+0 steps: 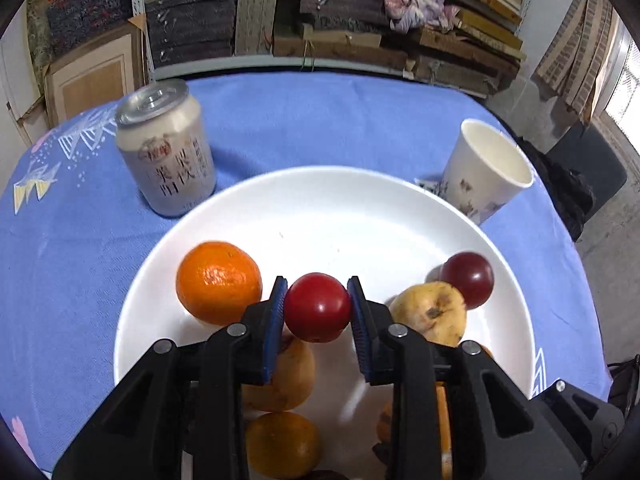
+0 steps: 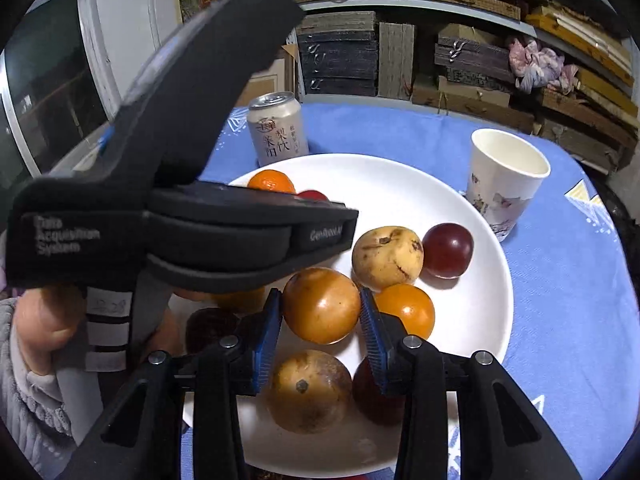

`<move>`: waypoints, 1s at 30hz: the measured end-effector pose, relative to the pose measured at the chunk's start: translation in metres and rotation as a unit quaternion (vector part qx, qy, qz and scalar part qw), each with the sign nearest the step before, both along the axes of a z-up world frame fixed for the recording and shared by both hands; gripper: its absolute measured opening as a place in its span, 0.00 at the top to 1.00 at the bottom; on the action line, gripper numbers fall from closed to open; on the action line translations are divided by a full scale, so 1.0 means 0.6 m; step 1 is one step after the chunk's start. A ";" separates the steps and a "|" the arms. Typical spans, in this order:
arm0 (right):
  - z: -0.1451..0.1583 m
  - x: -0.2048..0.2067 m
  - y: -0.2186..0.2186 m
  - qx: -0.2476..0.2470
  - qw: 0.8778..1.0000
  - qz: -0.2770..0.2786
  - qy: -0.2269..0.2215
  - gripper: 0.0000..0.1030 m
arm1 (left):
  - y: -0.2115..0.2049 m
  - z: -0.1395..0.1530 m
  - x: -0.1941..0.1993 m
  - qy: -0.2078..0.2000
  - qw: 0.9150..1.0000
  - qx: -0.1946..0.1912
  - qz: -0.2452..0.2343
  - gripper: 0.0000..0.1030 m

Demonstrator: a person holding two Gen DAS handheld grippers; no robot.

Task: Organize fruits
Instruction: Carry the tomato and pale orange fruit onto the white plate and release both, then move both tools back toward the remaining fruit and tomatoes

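Item: left tongs (image 1: pixel 317 307), pinching a small round glossy red fruit (image 1: pixel 317 307) between the blue ribbed pads (image 1: pixel 276 320). The fruit is held clear above the wide white ceramic plate (image 1: pixel 340 208), over its near half, with the bare middle of the plate lying straight ahead toward the bench's far edge.

Item: right tongs (image 2: pixel 321 305), pinching a round amber-brown smooth fruit (image 2: pixel 321 305), likewise held over the plate's near half.

Relation governing the next move, as judged: both held fruits are round, so no long axis is to be reckoned with. The open patch of plate is nearer the left tongs. It is bounded by a dimpled orange mandarin (image 1: pixel 219 282) on one side and a blotched yellow fruit (image 1: pixel 430 312) with a dark red plum (image 1: pixel 467 279) on the other.
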State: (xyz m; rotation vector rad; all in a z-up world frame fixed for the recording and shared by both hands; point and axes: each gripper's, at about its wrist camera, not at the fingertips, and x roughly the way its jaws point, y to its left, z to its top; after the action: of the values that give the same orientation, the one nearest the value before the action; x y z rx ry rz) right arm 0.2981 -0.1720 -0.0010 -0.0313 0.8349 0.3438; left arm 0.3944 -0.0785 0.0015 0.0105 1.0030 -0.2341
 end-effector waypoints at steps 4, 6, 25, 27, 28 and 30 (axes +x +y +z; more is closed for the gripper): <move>0.012 -0.015 -0.009 0.011 1.000 -0.005 -0.003 0.61 | 0.012 0.017 -0.017 -0.009 1.000 -0.015 0.009 0.69; 0.021 -0.024 -0.021 0.028 1.000 -0.011 -0.005 0.60 | 0.021 0.034 -0.030 -0.018 1.000 -0.020 0.016 0.55; 0.069 -0.293 -0.128 0.117 0.978 -0.090 -0.149 0.32 | 0.144 0.097 -0.416 -0.168 0.982 0.025 0.087 0.21; 0.052 -0.306 -0.137 0.115 0.977 -0.108 -0.142 0.32 | 0.156 0.067 -0.453 -0.166 0.981 0.027 0.096 0.19; 0.046 -0.311 -0.140 0.118 0.977 -0.112 -0.137 0.31 | 0.161 0.050 -0.470 -0.164 0.981 0.027 0.097 0.19; 0.038 -0.317 -0.144 0.132 0.976 -0.115 -0.126 0.27 | 0.164 0.022 -0.487 -0.153 0.983 0.030 0.093 0.19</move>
State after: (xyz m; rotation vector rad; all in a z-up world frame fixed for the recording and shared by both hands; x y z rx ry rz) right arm 0.1082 -0.2587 0.0216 0.2641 0.5299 0.2235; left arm 0.1021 0.0197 0.0147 0.0063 0.6987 -0.0281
